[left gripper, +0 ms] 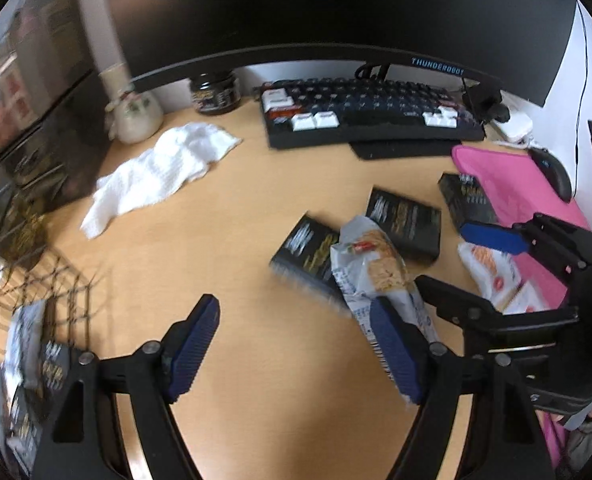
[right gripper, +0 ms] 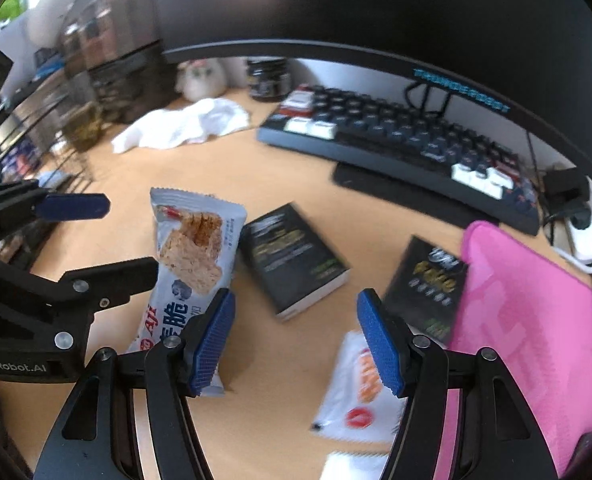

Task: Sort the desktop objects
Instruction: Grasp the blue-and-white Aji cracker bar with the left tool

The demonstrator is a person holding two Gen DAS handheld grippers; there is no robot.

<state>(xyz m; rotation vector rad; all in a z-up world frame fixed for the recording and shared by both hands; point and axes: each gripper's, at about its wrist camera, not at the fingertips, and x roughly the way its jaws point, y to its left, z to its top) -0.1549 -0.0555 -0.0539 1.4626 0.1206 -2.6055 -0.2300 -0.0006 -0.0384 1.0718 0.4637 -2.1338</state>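
A: L gripper (left gripper: 296, 348) — what's between the jaws?
B: Nothing. Jaws stand wide, bare desk (left gripper: 224, 216) betw. the blue pads. Its right pad overlaps the near end of the snack bar wrapper (left gripper: 376, 268) in view; can't tell if it touches.
A: And the R gripper (right gripper: 296, 340)?
B: About half open, nothing gripped. Left pad sits in front of the same wrapper's near end, right pad over the edge of a white sachet (right gripper: 356, 392) w/ orange print. Contact unclear for both, frames are blurred.
A: Where's the stuff to sort?
B: Mid desk. Wrapper lies across a black box (left gripper: 304, 252); a 2nd black box (left gripper: 406, 222) just right of it, a 3rd (left gripper: 464, 196) farther right, touching the near-left edge of the pink mat (left gripper: 512, 188).
A: Room to move?
B: Open wood to the left and near side of the L gripper, wide patch up to the white cloth (left gripper: 164, 168) far left. Right side is tight: the two grippers are close together, boxes and sachets crowd betw. them and the mat.
A: Edges?
B: Far: keyboard (left gripper: 368, 112) under the monitor (left gripper: 336, 16), dark jar (left gripper: 214, 94) and a small pale figurine (left gripper: 136, 114) to its left. Left edge: wire basket (left gripper: 36, 320) w/ packets in it, dark boxes stacked behind. Far right: mouse (left gripper: 554, 172) on the mat.
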